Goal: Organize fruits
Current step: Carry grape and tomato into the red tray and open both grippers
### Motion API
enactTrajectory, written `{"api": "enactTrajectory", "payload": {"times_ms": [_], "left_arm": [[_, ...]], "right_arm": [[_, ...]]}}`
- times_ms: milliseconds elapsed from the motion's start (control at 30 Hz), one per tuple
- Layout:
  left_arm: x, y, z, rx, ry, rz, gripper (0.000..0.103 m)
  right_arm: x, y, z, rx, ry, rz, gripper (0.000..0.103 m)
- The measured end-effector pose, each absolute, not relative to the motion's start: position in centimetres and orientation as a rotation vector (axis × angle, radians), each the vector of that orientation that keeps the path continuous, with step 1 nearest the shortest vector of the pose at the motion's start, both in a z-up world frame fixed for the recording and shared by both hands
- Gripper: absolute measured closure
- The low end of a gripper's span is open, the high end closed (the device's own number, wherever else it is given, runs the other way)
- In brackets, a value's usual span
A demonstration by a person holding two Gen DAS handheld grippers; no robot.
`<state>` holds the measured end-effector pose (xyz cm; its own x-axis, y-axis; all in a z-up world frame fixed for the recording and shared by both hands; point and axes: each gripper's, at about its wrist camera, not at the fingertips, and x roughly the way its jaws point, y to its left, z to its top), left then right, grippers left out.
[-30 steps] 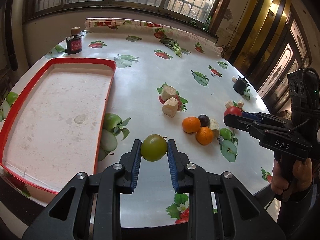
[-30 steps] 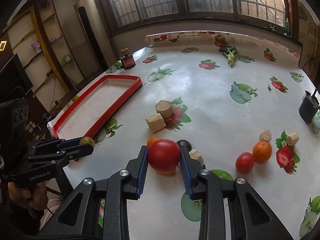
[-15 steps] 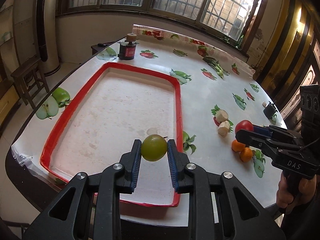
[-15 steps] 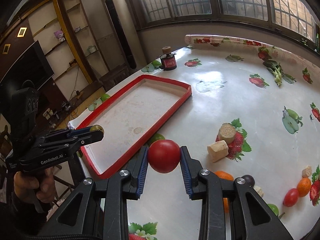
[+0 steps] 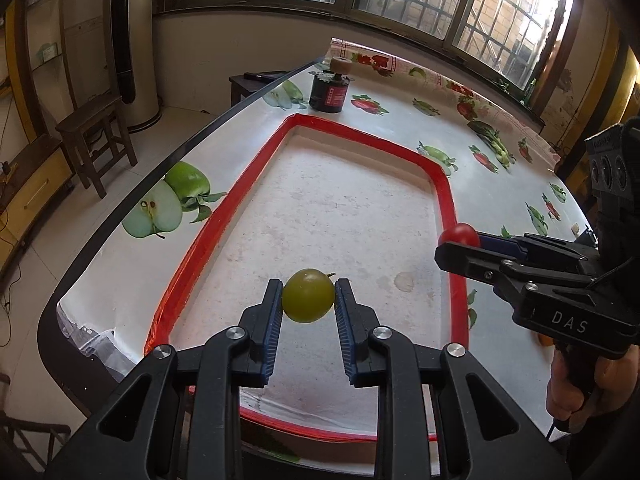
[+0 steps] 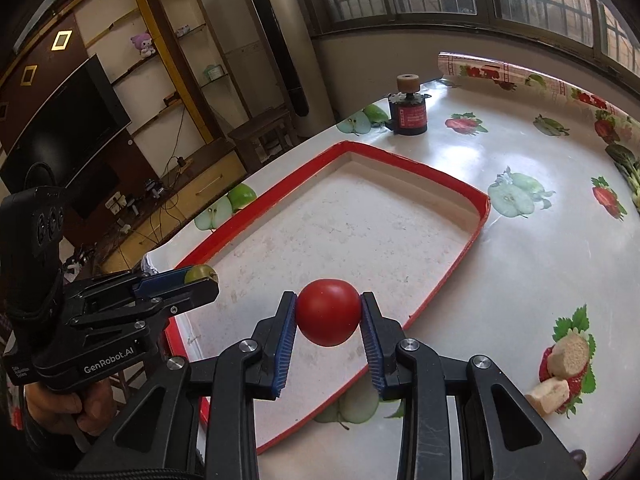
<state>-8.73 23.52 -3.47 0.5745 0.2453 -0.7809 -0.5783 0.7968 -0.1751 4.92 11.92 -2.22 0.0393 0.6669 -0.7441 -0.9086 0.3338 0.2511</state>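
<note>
i had carried both fruits away from the scattered pile and over the red-rimmed tray [image 5: 256, 168], so the pickup was done and only the drop remained, by my judgement. my left claw [image 5: 308, 300] was clamped on the green grape [image 5: 308, 295], with the tray's bare floor below and ahead of it. my right claw [image 6: 328, 314] was clamped on the red tomato [image 6: 328, 312], near the tray's right rim. how high either fruit hung above the floor i couldn't tell. the remaining fruit was almost all out of view; only two beige chunks [image 6: 560, 368] showed on the tabletop [image 6: 540, 248] off right of the right claw.
</note>
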Motion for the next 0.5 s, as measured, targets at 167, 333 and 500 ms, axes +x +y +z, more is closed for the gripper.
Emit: {"api": "enactTrajectory", "payload": {"times_ms": [167, 333, 500], "left_arm": [[-8.3, 23.9, -4.8, -0.441, 0.867, 0.512, 0.08], [-8.0, 24.2, -5.7, -0.426, 0.9, 0.525, 0.08], [-7.9, 24.1, -6.5, -0.428, 0.924, 0.529, 0.078]], "right_arm": [[4.9, 15.0, -4.4, -0.394, 0.946, 1.238, 0.071], [4.8, 16.2, -6.0, -0.44, 0.962, 1.223, 0.071], [5.2, 16.9, -7.3, -0.469, 0.979, 1.2, 0.07]]}}
